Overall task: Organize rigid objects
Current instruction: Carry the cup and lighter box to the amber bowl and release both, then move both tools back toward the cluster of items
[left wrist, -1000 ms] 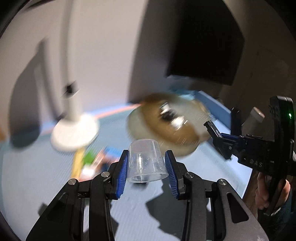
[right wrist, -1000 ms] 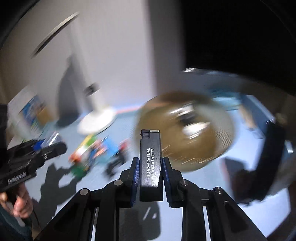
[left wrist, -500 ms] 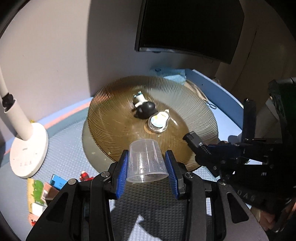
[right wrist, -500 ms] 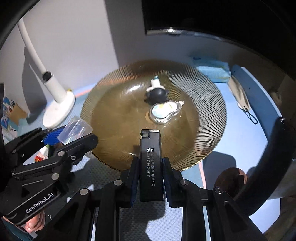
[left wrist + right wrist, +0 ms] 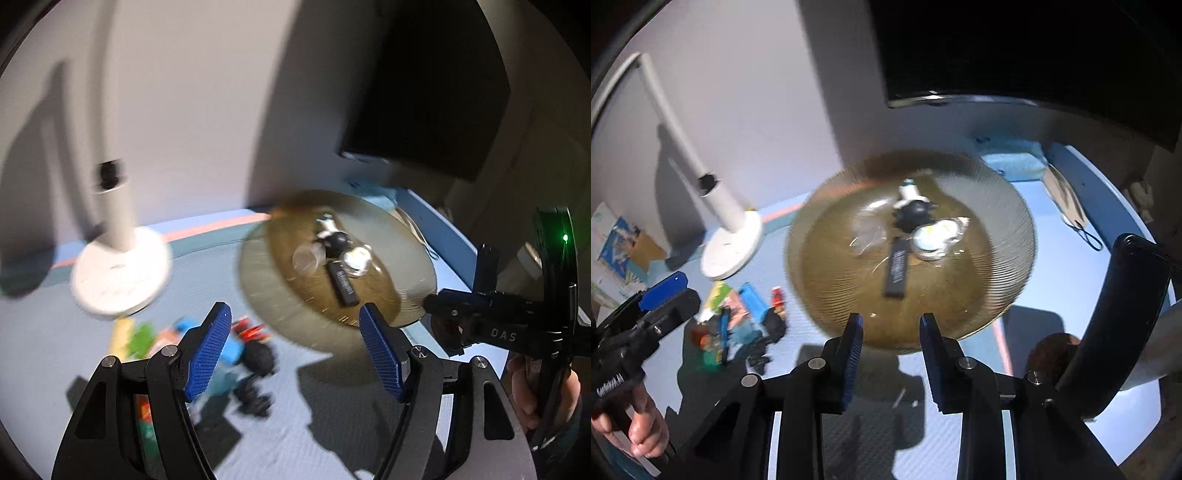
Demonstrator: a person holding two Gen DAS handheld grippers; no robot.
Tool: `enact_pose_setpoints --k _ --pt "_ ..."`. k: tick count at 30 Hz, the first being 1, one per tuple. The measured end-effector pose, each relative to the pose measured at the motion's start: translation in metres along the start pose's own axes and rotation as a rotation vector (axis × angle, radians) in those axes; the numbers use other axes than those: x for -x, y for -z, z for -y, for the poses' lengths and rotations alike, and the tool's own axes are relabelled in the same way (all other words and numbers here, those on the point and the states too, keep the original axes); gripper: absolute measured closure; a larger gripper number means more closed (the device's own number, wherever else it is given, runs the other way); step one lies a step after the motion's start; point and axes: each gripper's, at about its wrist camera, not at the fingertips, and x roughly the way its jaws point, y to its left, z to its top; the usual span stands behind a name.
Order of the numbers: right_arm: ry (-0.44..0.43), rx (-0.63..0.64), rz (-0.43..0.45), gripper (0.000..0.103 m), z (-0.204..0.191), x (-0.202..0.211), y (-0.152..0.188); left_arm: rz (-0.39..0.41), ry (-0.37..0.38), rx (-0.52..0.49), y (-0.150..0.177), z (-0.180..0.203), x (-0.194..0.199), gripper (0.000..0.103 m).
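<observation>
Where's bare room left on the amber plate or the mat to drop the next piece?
Free: the plate's near half, in front of the black lighter, and the mat strip between lamp base and plate. Crowded: the plate's centre, where clear cup, lighter, dark figure and round white piece bunch together, and the toy pile left of the plate.

Amber ribbed plate (image 5: 979,295) holds a black bar (image 5: 896,268); blue mat (image 5: 1063,280).

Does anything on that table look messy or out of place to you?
Yes. The clear cup lies tipped on its side on the ribbed brown plate, beside the black bar rather than upright. Left of the plate, a heap of colourful toys sits jumbled on the blue mat, not yet sorted.
</observation>
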Motion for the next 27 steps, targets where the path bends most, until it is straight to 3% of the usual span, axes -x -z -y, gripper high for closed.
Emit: enact_pose_setpoints --k 2,6,10,13,17,20,22,27 --pt "-0.046 0.033 0.012 0.069 -0.019 0.006 0.005 0.013 -0.028 0.029 0.013 -0.016 0.019 0.033" --pt "-0.119 0.101 0.053 0.043 -0.062 0.009 0.023 0.018 -0.122 0.092 0.051 -0.054 0.050 0.031" --pt "-0.178 0.136 0.043 0.043 -0.091 -0.016 0.053 -0.018 -0.227 0.188 0.100 -0.102 0.058 0.028" --pt "-0.174 0.146 0.020 0.043 -0.099 -0.050 0.073 -0.058 -0.307 0.231 0.127 -0.129 0.045 0.028" --pt "-0.224 0.106 -0.030 0.043 -0.096 -0.086 0.092 -0.063 -0.376 0.171 0.150 -0.135 0.033 0.028" --pt "-0.217 0.107 -0.002 0.042 -0.095 -0.094 0.100 -0.065 -0.336 0.133 0.147 -0.126 0.029 0.027" --pt "-0.173 0.147 0.023 0.030 -0.104 -0.090 0.103 -0.071 -0.336 0.115 0.148 -0.124 0.027 0.027" --pt "-0.111 0.243 0.007 0.029 -0.123 -0.094 0.108 -0.075 -0.324 0.131 0.151 -0.128 0.029 0.027"
